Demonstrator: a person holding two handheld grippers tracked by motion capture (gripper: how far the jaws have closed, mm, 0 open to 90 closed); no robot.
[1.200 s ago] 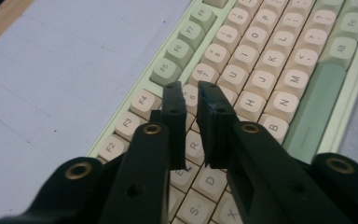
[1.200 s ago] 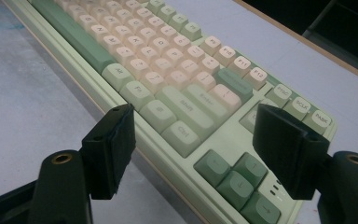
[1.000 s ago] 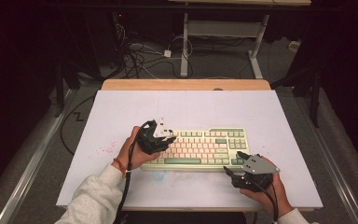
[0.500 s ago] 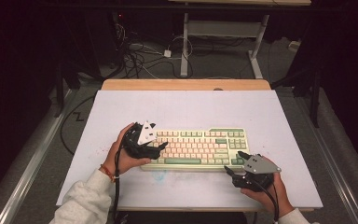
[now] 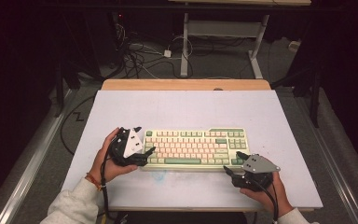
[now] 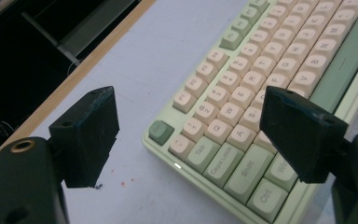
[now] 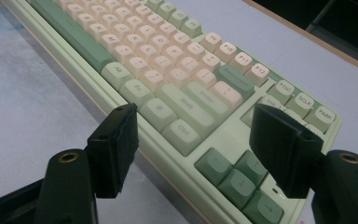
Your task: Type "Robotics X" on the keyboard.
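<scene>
Left tool (image 5: 142, 148) at the keyboard's (image 5: 193, 147) left end, jaws wide apart after just opening, nothing pinched between them. In the left gripper view (image 6: 186, 135), one jaw over bare desk (image 6: 168, 56) beside the case, the other above the Shift and Caps Lock corner, the keyboard's (image 6: 261, 93) left edge lying in the gap without pad contact. Grey three-cornered plate on top of this tool, a hand (image 5: 107, 156) wrapped round its body, a bracelet at the wrist (image 5: 92, 180) and a pale sleeve (image 5: 72, 205) behind. Right tool (image 5: 233, 164) at the keyboard's near right corner, jaws likewise spread, having eased slightly closer, gripping nothing. In the right gripper view (image 7: 193, 140), the near jaw hanging off the front edge over the desk (image 7: 28, 107), the far jaw over the arrow-key cluster, the keyboard's (image 7: 168, 74) right corner between them; whether either pad brushes the case, cannot tell. Right hand (image 5: 265, 193) low at the desk's near edge, cable trailing back. Keyboard itself flat on the white desk (image 5: 191, 109), near the front and roughly centred, long side parallel to the near edge: pale green case, cream letter keys, darker green spacebar and modifiers. Faint blue smear (image 5: 161, 176) on the desk just in front of the spacebar. Beyond the desk, a wooden strip (image 5: 186, 84) along the far edge, then tangled cables (image 5: 140, 51) on the grey floor and a metal frame's legs (image 5: 184, 46).
</scene>
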